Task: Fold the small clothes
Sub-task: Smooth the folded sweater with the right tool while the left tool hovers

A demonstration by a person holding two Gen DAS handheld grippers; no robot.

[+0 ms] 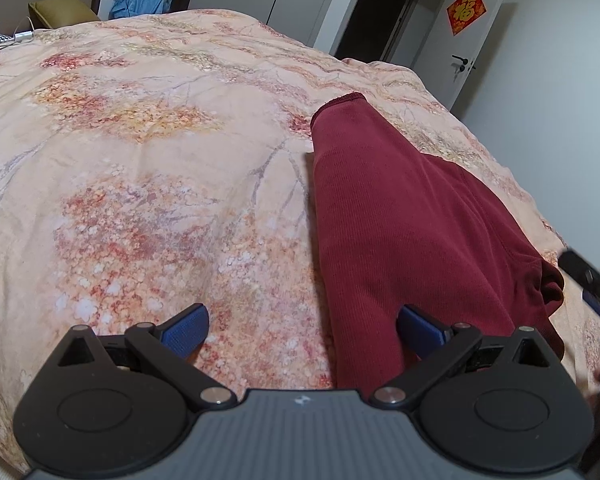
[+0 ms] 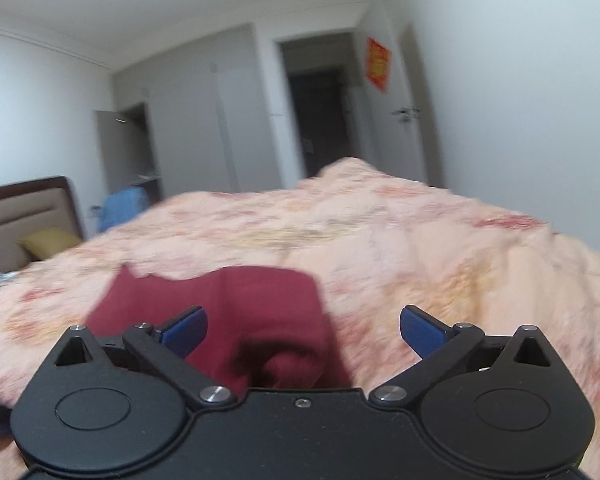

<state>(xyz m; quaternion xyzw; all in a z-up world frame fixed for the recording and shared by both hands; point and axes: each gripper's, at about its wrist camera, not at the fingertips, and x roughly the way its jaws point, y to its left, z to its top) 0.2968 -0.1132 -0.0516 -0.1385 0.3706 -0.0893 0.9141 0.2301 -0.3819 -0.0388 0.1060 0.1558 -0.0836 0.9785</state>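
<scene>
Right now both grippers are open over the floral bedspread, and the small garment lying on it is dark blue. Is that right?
Not quite. The garment is dark red, not dark blue; only the gripper pads are blue. The left wrist view shows this clearly. The rest holds: the left gripper and right gripper both stand open over the floral bedspread, holding nothing.

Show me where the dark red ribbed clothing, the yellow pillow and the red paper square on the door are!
Dark red ribbed clothing [image 1: 400, 216]: left wrist view, middle of the fabric.
Yellow pillow [image 1: 62, 10]: left wrist view, its top face.
Red paper square on the door [image 1: 466, 9]: left wrist view, its centre.
</scene>
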